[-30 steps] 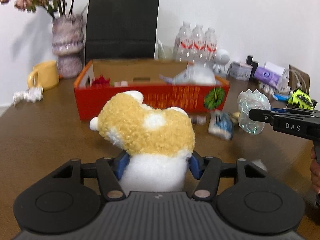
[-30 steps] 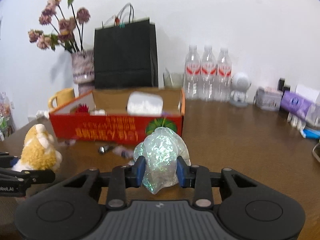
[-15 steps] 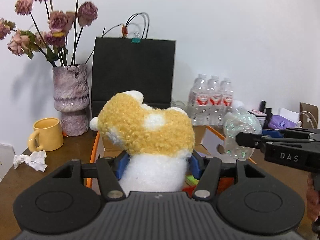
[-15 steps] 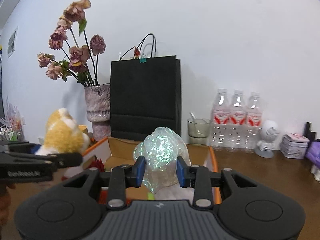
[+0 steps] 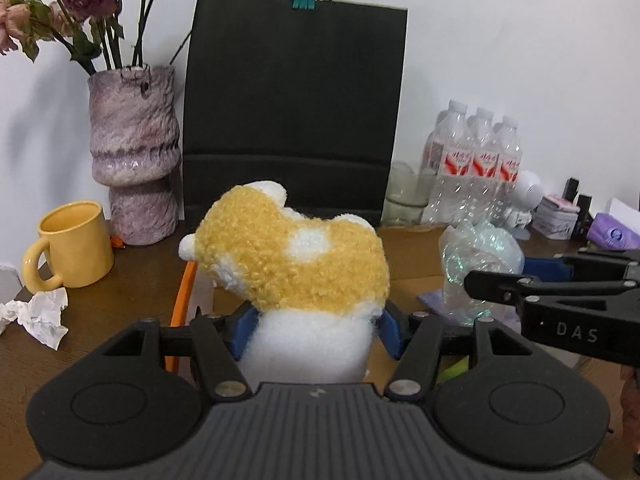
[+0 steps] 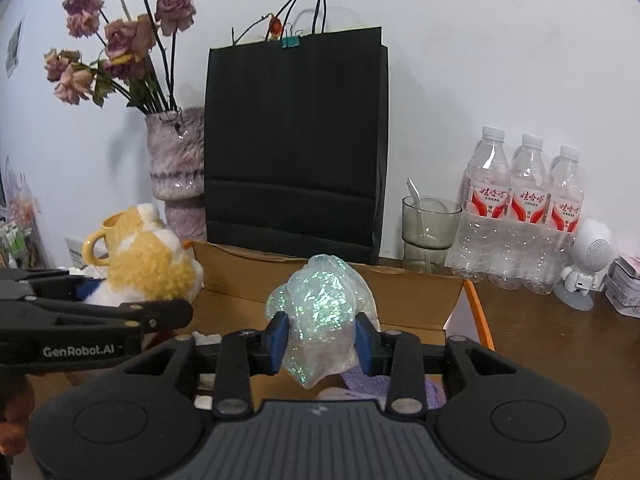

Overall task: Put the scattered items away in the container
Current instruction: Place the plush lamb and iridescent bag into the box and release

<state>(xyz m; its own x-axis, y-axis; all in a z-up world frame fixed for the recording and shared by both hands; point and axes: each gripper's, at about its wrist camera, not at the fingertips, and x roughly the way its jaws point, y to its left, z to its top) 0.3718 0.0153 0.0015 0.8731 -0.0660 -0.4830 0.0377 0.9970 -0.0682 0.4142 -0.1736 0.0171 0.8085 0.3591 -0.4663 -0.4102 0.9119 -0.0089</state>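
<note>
Box (image 6: 400,300) lies directly below both my claws: left (image 5: 312,324) pinching plush (image 5: 292,264), right (image 6: 320,340) pinching glitter bag (image 6: 320,312).

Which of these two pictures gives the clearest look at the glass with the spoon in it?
The right wrist view: the glass stands in full sight beside the black bag, spoon handle showing. In the left wrist view the glass is pale and blurred, with no spoon discernible.
</note>
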